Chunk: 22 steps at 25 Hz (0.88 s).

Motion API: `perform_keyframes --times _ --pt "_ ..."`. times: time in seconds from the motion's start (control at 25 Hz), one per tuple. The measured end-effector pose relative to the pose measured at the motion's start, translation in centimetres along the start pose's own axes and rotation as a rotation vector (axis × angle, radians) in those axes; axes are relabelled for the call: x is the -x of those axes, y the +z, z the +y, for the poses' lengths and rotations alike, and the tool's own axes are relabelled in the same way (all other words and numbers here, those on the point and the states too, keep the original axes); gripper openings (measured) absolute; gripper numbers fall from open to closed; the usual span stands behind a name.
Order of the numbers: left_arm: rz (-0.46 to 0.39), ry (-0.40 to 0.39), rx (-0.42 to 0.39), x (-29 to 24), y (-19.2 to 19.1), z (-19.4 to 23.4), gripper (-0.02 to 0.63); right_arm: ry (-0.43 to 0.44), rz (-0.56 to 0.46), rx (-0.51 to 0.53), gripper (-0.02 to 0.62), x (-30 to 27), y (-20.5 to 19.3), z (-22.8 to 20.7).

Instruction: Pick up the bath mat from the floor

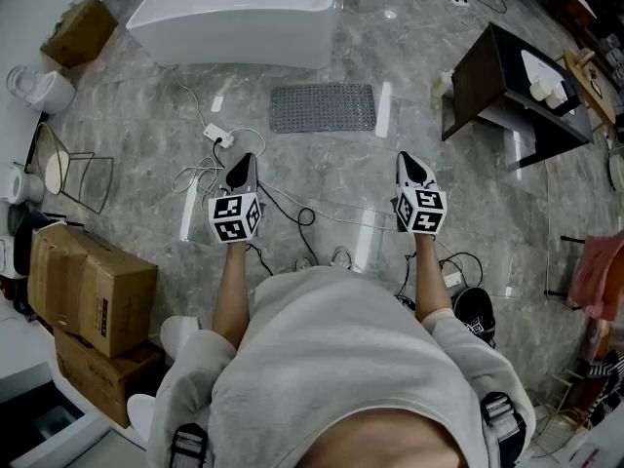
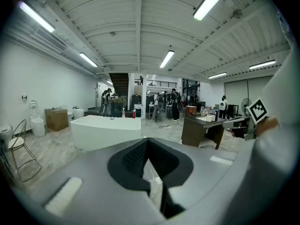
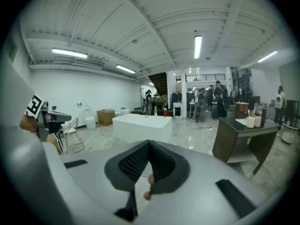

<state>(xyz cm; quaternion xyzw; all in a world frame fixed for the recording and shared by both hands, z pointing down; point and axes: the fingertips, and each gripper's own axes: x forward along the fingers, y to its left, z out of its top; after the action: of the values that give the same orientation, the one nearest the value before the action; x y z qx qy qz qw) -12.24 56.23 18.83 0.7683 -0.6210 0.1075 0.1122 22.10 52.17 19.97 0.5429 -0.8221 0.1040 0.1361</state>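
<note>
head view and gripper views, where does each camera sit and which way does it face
Head view: on the person's head, looking steeply down at the bath mat; shows torso, forearms, left claw, right claw.
Left gripper view: on the left claw, facing level toward the bathtub; shows its shut jaws.
Right gripper view: on the right claw, facing likewise; shows its shut jaws.
Shared: both gripper views see bathtub and dark desk.

The white rectangular bathtub [image 1: 234,18] is cut off by the head view's top edge, and the pink cloth [image 1: 600,276] by its right edge. The person's grey sweatshirt [image 1: 341,369] hides the floor beneath it and the near ends of the black cables [image 1: 308,218]. In the gripper views, the grey housings of the left gripper [image 2: 147,146] and right gripper [image 3: 149,146] cover the near floor. The distant people [image 2: 164,104] are too small to tell apart.
</note>
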Motion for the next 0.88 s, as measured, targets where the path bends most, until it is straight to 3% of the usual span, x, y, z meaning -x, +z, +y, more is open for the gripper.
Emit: perform_keyframes --times 0.56,0.6,0.68,0.88 --pt "-0.018 -0.033 0.008 0.4 -0.2 -1.7 0.018 0.033 -0.080 -0.015 0.015 1.3 1.3 0.6" --pt "-0.014 -0.052 0.004 0.2 -0.4 -2.1 0.127 0.052 -0.090 -0.022 0.020 1.3 1.4 0.8" --pt "-0.007 -0.092 0.006 -0.1 -0.5 -3.0 0.212 0.088 -0.106 -0.031 0.182 1.3 1.6 1.0" --pt "-0.015 -0.101 0.002 -0.4 -0.3 -4.1 0.224 0.098 -0.096 -0.005 0.213 1.2 1.2 0.6"
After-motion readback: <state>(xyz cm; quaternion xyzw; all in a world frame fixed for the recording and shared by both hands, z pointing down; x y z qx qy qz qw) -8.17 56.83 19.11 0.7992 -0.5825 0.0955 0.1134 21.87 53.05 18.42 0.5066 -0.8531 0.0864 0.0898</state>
